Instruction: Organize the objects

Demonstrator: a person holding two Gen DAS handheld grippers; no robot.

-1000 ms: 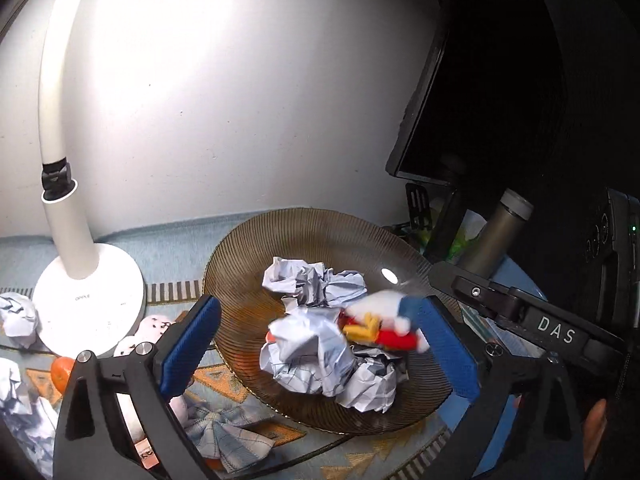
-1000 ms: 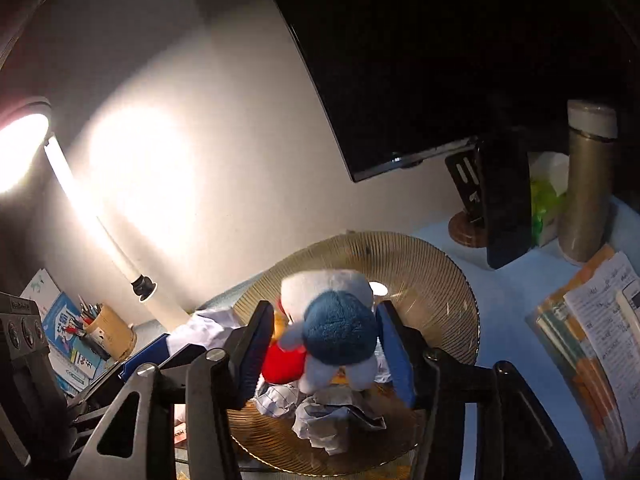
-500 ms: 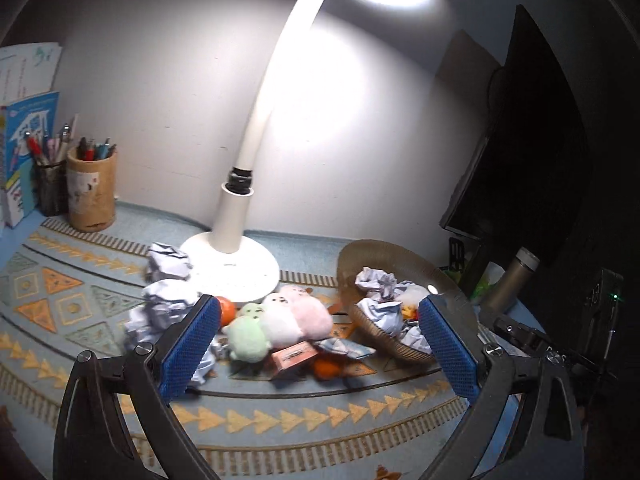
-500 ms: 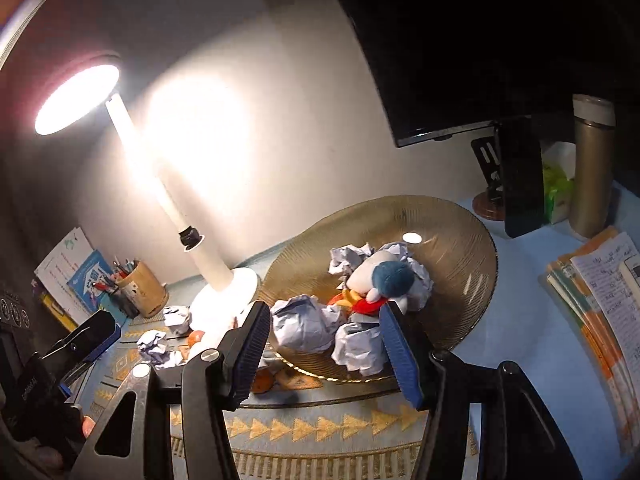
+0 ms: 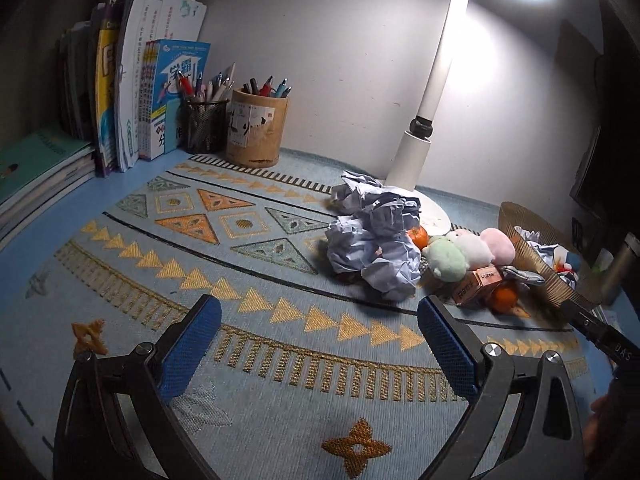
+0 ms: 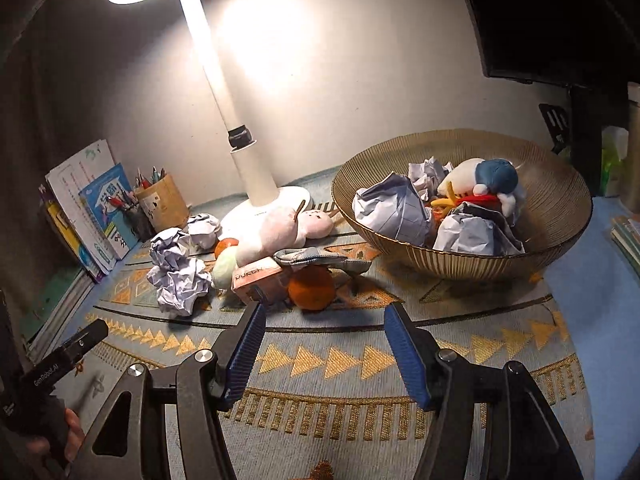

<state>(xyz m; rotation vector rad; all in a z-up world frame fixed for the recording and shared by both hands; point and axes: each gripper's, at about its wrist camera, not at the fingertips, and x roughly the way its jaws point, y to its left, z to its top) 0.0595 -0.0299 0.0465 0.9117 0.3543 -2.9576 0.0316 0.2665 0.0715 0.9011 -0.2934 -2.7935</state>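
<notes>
A ribbed brown bowl point(image 6: 560, 216) at the right holds crumpled paper balls point(image 6: 392, 208) and a white plush with a blue cap point(image 6: 486, 182). On the patterned mat lie loose crumpled paper point(image 5: 372, 248) point(image 6: 178, 276), pastel plush toys point(image 5: 464, 250) point(image 6: 276, 232), an orange point(image 6: 311, 288) point(image 5: 505, 298), a second orange point(image 5: 418, 237), a small pink box point(image 6: 256, 276) point(image 5: 474, 286) and a grey cloth piece point(image 6: 316, 258). My left gripper point(image 5: 316, 344) is open and empty above the mat, short of the paper. My right gripper point(image 6: 326, 354) is open and empty, just in front of the orange.
A white desk lamp point(image 5: 424, 136) point(image 6: 252, 168) stands behind the pile. Pen cups point(image 5: 256, 132) and books point(image 5: 132, 100) stand at the back left. A dark monitor point(image 6: 560, 20), a phone stand and a flask point(image 5: 618, 268) are at the right, papers beside them.
The right gripper let the blue-capped plush go into the bowl and drew back low over the mat. The left gripper pulled away from the bowl and swung left toward the loose paper.
</notes>
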